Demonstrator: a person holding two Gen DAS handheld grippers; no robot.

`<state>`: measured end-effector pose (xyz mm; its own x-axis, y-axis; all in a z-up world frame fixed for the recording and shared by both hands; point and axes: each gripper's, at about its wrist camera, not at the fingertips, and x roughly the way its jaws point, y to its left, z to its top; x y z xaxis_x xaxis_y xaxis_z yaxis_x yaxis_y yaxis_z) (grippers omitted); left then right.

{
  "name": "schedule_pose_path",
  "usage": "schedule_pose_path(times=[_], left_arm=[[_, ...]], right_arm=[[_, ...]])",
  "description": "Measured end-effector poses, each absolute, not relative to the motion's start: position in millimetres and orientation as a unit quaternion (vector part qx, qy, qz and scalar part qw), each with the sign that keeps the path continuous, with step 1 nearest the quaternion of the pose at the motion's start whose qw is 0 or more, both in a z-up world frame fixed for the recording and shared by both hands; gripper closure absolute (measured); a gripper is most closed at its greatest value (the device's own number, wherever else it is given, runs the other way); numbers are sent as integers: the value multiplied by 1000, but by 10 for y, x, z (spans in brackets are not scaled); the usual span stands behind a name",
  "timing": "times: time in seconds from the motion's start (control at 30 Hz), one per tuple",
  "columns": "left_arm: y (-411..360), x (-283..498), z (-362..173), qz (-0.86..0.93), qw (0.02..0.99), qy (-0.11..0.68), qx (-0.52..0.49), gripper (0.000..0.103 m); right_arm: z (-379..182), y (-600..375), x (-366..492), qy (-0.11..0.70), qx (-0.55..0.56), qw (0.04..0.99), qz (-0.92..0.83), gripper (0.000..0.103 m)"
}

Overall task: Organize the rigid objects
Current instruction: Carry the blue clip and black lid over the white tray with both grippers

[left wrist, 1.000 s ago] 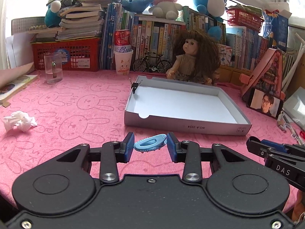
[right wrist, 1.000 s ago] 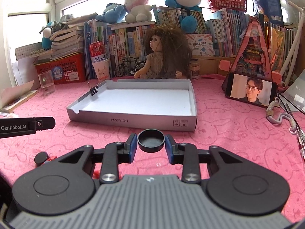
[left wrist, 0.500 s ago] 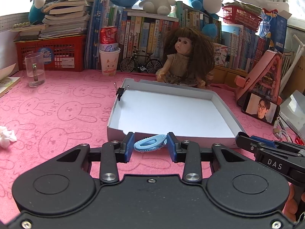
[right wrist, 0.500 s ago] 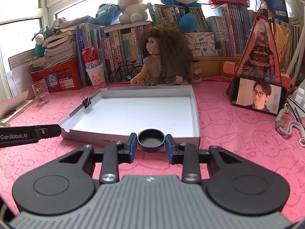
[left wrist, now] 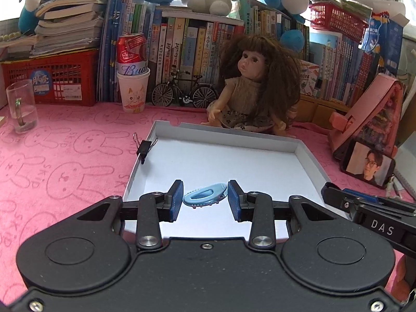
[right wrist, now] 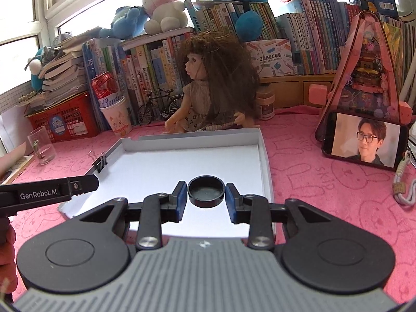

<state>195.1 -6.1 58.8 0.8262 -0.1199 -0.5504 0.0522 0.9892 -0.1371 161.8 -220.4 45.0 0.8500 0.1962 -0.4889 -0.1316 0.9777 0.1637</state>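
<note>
My left gripper (left wrist: 205, 199) is shut on a light blue oval clip (left wrist: 204, 197) and holds it over the near part of the white shallow box (left wrist: 306, 153). My right gripper (right wrist: 206, 197) is shut on a black round cap (right wrist: 206, 191) and holds it over the same box (right wrist: 265, 150), near its right wall. A black binder clip (left wrist: 144, 147) is clamped on the box's left wall; it also shows in the right wrist view (right wrist: 100, 161). Each gripper's tip shows in the other's view.
A doll (left wrist: 256, 85) sits right behind the box. A phone (right wrist: 364, 140) leans on a pink stand at the right. A glass (left wrist: 21, 105), a paper cup with a can (left wrist: 133, 88), a red crate, books and plush toys line the back.
Both grippers have moved forward over the box, carrying the blue clip and the black cap; before, they were in front of its near wall.
</note>
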Motion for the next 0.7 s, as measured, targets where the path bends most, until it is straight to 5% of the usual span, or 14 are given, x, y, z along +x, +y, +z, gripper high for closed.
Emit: schedule_pose_path(times=[0.7], left_arm=[[-134,2599,197,-29,932,359,-42,68]], right_arm=[[187,-2197,2214,334,68,937,78,65]])
